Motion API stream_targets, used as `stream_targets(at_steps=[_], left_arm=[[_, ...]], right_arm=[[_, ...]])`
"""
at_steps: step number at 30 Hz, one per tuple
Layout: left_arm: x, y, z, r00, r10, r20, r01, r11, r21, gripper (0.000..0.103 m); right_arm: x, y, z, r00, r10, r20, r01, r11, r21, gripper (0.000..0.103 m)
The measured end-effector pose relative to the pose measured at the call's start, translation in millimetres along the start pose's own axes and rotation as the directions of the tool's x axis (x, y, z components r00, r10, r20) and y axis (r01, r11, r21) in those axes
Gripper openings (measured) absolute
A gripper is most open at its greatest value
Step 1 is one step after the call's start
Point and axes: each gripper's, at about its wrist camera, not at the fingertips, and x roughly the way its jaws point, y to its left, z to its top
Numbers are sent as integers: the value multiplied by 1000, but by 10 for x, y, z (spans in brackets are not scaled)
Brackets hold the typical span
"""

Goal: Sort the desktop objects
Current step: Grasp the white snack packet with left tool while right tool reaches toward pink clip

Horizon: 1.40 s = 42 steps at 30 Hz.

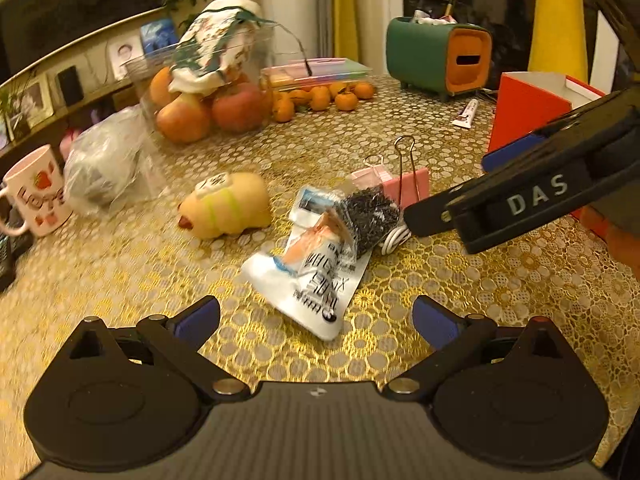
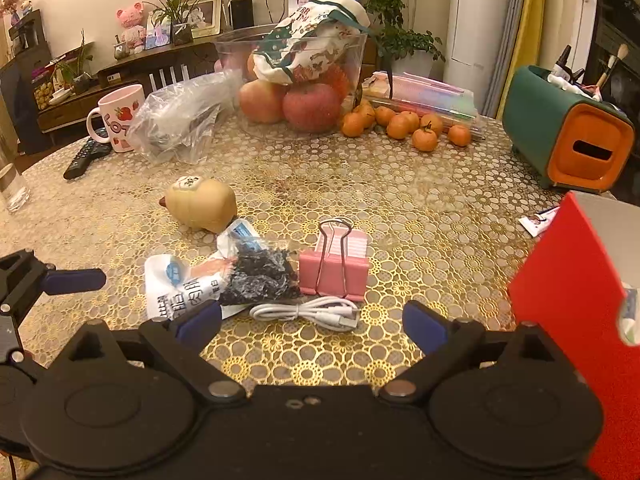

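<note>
My left gripper (image 1: 316, 318) is open just above the table, and a white printed packet (image 1: 308, 284) lies ahead of its tips. Beyond the packet sit a clear bag of small black pieces (image 1: 372, 216), pink binder clips (image 1: 404, 186) and a yellow pig toy (image 1: 228, 210). My right gripper (image 2: 312, 320) is open too, with a coiled white cable (image 2: 308, 312) on the table between its fingertips, untouched. Behind the cable stand the pink binder clips (image 2: 334, 268) and the black bag (image 2: 260, 274). At the left edge of the right wrist view, a left-gripper finger (image 2: 76, 280) shows.
A red box (image 2: 572, 300) stands close on the right. A green and orange organizer (image 2: 568, 136) sits behind it, with a small tube (image 2: 538, 220) between. At the back are a fruit container (image 2: 292, 80), tangerines (image 2: 400, 124), a plastic bag (image 2: 180, 120), a mug (image 2: 116, 116) and a remote (image 2: 86, 156).
</note>
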Motion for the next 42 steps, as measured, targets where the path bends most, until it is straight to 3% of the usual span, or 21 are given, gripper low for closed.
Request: stream_targets(at_steps=[7,19,23,27,33,37,42], left_arm=[[170,-46,44,1000,-9,19,7,993,119,103],[385,-15,81,999,-7,40,0,986,165,103],[433,54,106,999,-43,28,39,991,130,103],[485,183,103,996,-92,-1,92,995,30,102],[459,182,88,994,-106,10,106,994,-3,91],[446,175,113,995,-99,20,100,995,-6,72],[424,155,106,996,-91,12,91,996,-11,70]], right_arm=[[195,-25,-13,999,7,-43,-8,1000,-2,97],[431,-2,-19,997,7,-76,-7,1000,7,96],[459,-24,-17,997,9,-82,-9,1000,6,94],[477,-47,-19,997,16,-82,-15,1000,4,91],[465,-57,-34,998,16,-69,-16,1000,10,88],[441,-73,-43,998,9,-58,-8,1000,22,81],[404,-61,-69,999,4,-50,-4,1000,9,78]])
